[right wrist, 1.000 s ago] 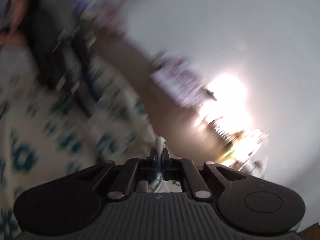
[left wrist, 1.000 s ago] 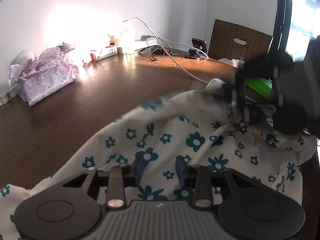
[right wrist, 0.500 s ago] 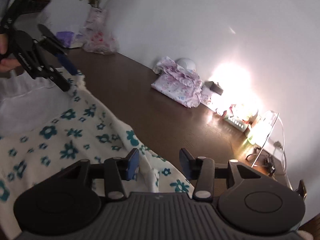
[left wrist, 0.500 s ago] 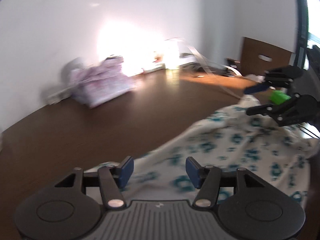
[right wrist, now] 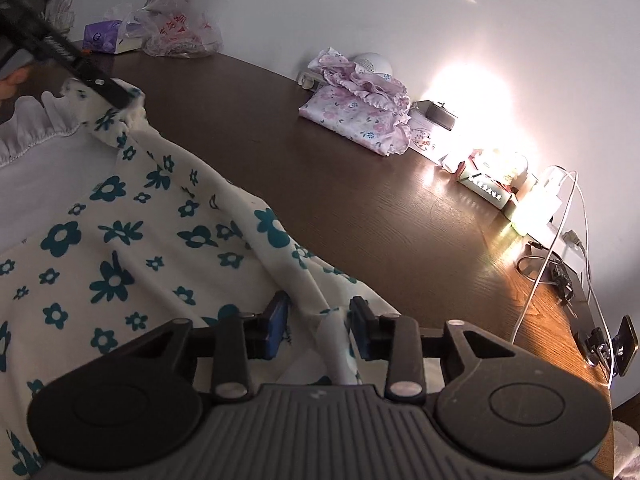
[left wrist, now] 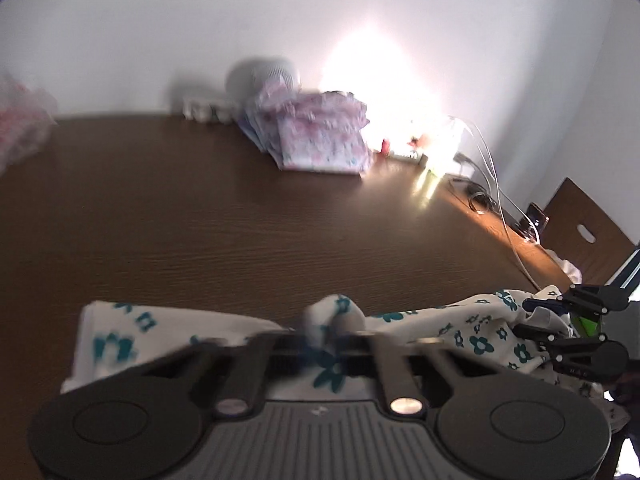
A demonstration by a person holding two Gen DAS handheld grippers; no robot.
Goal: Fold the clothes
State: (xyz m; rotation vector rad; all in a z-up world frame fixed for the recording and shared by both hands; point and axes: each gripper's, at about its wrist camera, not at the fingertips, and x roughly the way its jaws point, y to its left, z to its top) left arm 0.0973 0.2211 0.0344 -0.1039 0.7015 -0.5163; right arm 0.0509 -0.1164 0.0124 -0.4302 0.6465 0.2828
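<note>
Left gripper (left wrist: 320,344) is motion-blurred in its own view, fingers smeared, but a bunched knob of the white teal-flowered garment (right wrist: 120,240) sits between them, so it looks clenched on the cloth; from the right wrist view only one dark finger (right wrist: 100,84) shows, pressed on the garment's far corner, rest cut off by the frame edge. Garment lies along the near edge of the dark wood table (left wrist: 240,220), spread between the two tools, its near part hidden under the gripper bodies. A frilled white fabric (right wrist: 32,128) at far left is partly cut off. Right gripper (right wrist: 318,330) has blue pads apart, a raised fold between them, not pinched. Pink floral folded pile (right wrist: 360,116) at the table's back edge by the white wall. Glare washes out items and cables (right wrist: 560,208) at the back right. Chair back (left wrist: 584,236) beyond the right edge.
</note>
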